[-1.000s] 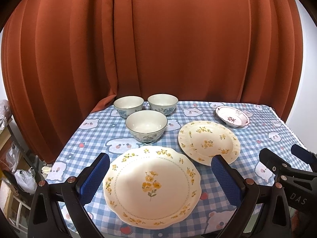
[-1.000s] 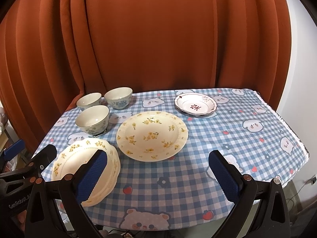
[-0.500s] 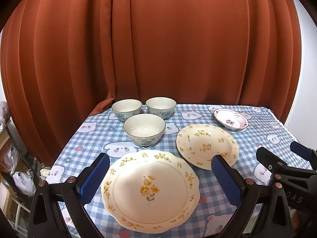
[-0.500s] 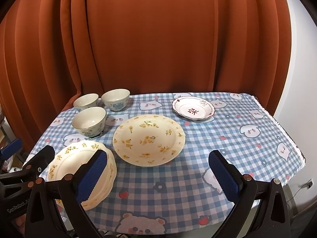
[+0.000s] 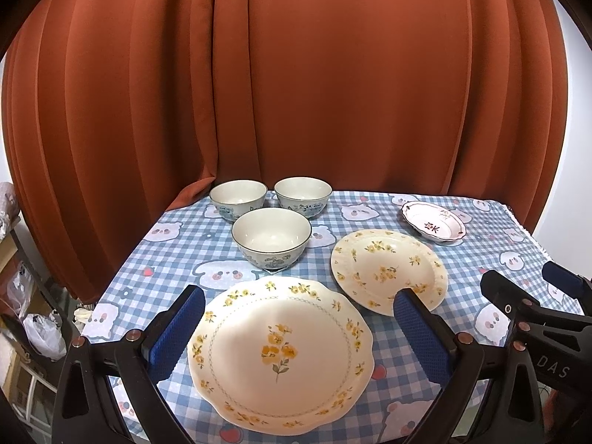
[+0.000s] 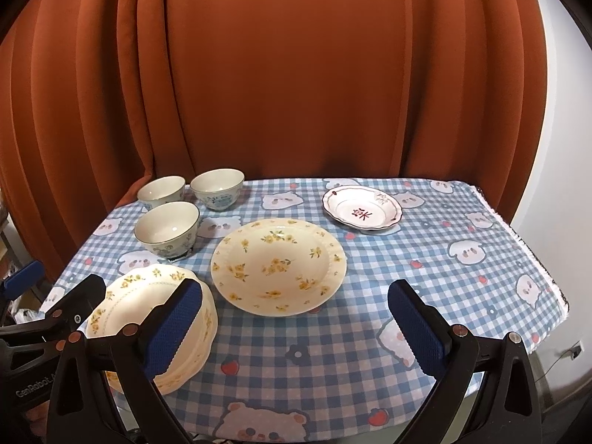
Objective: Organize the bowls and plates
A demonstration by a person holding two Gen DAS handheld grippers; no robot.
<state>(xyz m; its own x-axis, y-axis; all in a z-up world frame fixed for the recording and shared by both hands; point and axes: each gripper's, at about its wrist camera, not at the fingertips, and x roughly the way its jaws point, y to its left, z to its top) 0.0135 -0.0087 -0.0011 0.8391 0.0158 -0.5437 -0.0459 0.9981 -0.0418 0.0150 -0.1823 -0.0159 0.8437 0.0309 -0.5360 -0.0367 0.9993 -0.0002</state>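
A scalloped cream plate with yellow flowers (image 5: 281, 355) lies at the table's near left, between the fingers of my open, empty left gripper (image 5: 298, 318). In the right wrist view it looks like a stack (image 6: 151, 318). A round yellow-flowered plate (image 5: 386, 268) (image 6: 277, 264) sits mid-table. A small white plate with red pattern (image 5: 433, 220) (image 6: 362, 211) is at the back right. Three blue-patterned bowls (image 5: 271, 235) (image 5: 238, 198) (image 5: 302, 194) cluster at the back left. My right gripper (image 6: 296, 310) is open and empty above the near edge.
The table has a blue checked cloth (image 6: 444, 259) with bear prints. An orange curtain (image 5: 296, 92) hangs close behind it. The table's right edge (image 6: 532, 259) drops off to a white wall. Bags and shelves (image 5: 33, 325) stand at the left.
Both grippers have pulled back and risen slightly; the dishes sit a little lower and farther in each view. No dish has moved. Both grippers stay open.
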